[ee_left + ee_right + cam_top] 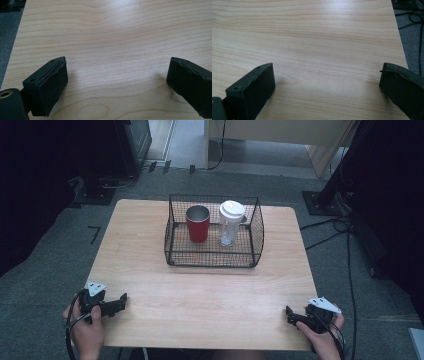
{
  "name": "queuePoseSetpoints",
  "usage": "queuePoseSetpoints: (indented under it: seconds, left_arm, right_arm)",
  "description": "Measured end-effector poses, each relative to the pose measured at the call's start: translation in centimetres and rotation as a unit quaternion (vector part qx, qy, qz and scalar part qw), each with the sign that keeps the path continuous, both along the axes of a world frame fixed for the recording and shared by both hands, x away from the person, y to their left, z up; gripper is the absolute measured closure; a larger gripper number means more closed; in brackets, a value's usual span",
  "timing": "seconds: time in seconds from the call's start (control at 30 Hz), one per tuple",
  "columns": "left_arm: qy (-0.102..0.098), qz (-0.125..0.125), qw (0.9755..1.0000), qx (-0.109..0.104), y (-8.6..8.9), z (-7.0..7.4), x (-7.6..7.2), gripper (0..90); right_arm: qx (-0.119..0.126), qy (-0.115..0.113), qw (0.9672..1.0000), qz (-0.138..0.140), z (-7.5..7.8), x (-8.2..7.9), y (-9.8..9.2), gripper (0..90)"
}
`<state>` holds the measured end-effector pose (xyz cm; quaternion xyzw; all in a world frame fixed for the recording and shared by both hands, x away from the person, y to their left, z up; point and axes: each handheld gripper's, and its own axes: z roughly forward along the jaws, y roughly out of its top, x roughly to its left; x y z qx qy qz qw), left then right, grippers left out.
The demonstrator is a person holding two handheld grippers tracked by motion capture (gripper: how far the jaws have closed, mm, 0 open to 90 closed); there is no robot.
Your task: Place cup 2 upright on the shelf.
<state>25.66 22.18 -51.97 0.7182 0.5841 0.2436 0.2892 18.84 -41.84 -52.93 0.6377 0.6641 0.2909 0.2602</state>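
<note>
Resting wide-jawed at the near table [200,295] corners, left gripper [121,300] and right gripper [289,314] are probably risking toppling the red tumbler [198,223] or lidded clear bottle [230,222] against the wire basket [214,255] wall.

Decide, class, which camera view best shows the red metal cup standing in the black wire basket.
The high view: the red metal cup stands upright in the black wire basket, left of a clear white-lidded bottle. The two gripper views look down on bare wooden table between open jaws.
</note>
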Motion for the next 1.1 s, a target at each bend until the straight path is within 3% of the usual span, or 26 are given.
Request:
queuePoseSetpoints:
  seconds: [1.1]
  left_arm:
    - [0.000, 0.000, 1.0000, 0.000, 0.01, 0.00, -0.01, 4.2]
  right_arm:
    - [0.001, 0.001, 1.0000, -0.006, 0.00, -0.02, -0.05, 0.1]
